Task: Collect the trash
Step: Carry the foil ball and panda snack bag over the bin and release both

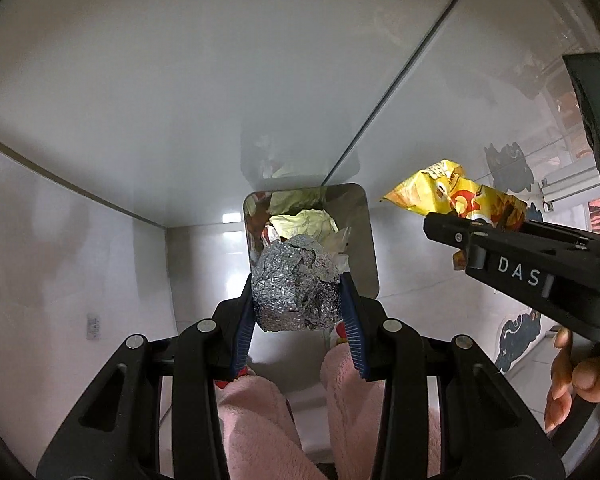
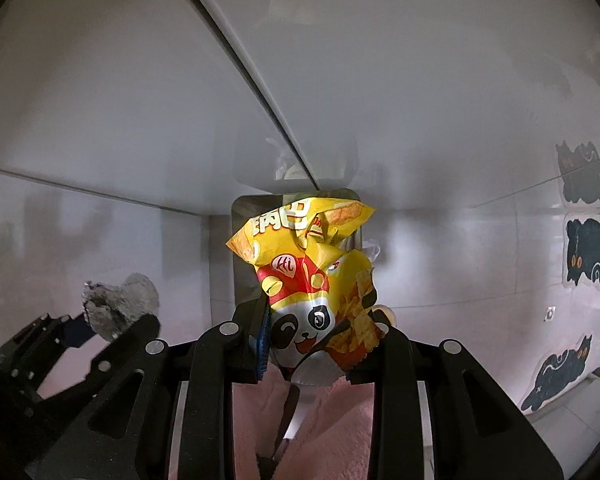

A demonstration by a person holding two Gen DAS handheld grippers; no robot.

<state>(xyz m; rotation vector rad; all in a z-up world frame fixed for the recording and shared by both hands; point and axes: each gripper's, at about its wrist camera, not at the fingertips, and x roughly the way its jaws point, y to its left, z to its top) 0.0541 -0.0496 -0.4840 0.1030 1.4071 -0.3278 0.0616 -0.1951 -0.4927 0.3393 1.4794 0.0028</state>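
Note:
My left gripper point(image 1: 298, 300) is shut on a crumpled ball of aluminium foil point(image 1: 296, 284) and holds it over the near rim of a shiny metal trash bin point(image 1: 360, 240). The bin holds crumpled yellow paper point(image 1: 304, 222) and other wrappers. My right gripper point(image 2: 316, 316) is shut on a yellow snack bag with a panda point(image 2: 312, 276), in front of the same bin point(image 2: 240, 272). The right gripper with the bag point(image 1: 460, 200) also shows at the right of the left wrist view. The foil ball point(image 2: 118, 306) shows at the left of the right wrist view.
White cabinet panels with a dark seam point(image 1: 400, 80) rise behind the bin. Dark cat stickers point(image 2: 586, 252) are on the tiled wall at right. Pink fuzzy slippers point(image 1: 256, 420) stand on the floor below the grippers.

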